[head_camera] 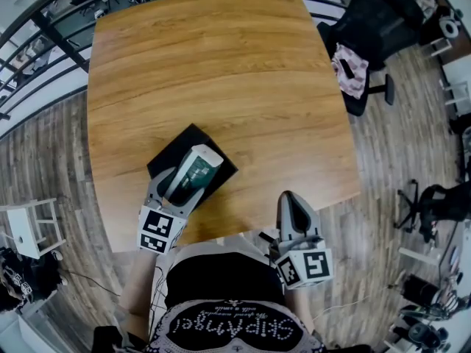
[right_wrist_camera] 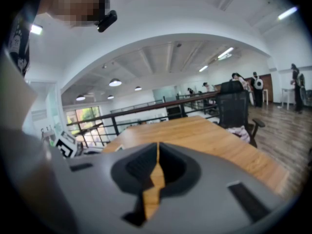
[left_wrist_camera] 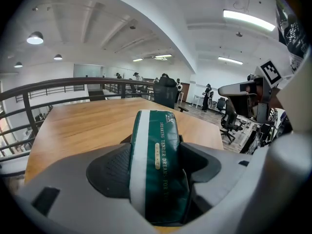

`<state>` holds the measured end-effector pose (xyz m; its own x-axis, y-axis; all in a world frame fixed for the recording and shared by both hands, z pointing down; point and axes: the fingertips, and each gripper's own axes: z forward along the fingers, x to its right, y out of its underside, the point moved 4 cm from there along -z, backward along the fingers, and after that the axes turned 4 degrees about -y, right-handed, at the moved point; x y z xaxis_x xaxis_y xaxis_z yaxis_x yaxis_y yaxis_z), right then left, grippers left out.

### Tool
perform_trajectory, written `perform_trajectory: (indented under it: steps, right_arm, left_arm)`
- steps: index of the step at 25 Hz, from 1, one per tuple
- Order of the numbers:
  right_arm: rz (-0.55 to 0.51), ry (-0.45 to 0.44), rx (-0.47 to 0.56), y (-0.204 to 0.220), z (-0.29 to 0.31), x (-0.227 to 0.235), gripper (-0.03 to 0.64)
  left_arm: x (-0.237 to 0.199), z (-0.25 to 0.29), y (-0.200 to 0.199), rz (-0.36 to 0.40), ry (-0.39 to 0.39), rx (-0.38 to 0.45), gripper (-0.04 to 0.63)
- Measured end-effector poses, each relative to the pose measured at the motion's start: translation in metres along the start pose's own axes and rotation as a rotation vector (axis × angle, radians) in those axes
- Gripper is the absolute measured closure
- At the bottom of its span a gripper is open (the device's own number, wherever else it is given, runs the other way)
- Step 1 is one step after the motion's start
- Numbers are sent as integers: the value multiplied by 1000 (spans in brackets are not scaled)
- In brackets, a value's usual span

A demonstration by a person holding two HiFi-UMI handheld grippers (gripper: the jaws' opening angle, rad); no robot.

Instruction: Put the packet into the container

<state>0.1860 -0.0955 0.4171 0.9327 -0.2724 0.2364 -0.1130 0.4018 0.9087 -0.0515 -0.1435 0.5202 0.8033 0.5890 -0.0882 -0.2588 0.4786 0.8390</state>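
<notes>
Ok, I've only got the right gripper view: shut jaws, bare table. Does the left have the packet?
Observer: Yes, the left gripper is shut on the green packet.
Operator: Where's the container?
Observer: The black container sits on the table, near left. The head view shows the packet over it; I can't tell whether they touch.
Operator: Is my gripper close?
Observer: No, the right gripper is apart, right of the container, at the table's near edge.

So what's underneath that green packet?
A black container sits on the table below the packet, which the left gripper holds. The packet covers the container's middle, so its contents cannot be seen.
</notes>
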Motion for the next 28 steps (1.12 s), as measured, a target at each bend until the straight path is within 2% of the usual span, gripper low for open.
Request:
perform_trajectory:
  steps: [13,22,28]
  right_arm:
    - [0,-6,-4,-2,4,1,582]
    - [6,-15,-6,-2,9,2,582]
    - [6,-23,-8,0,10,0,582]
  left_arm:
    - [3,18,13,37,8,-114,256]
    - [7,32,26,73,-15,-256,256]
    - [10,39,35,147,-66,-343,256]
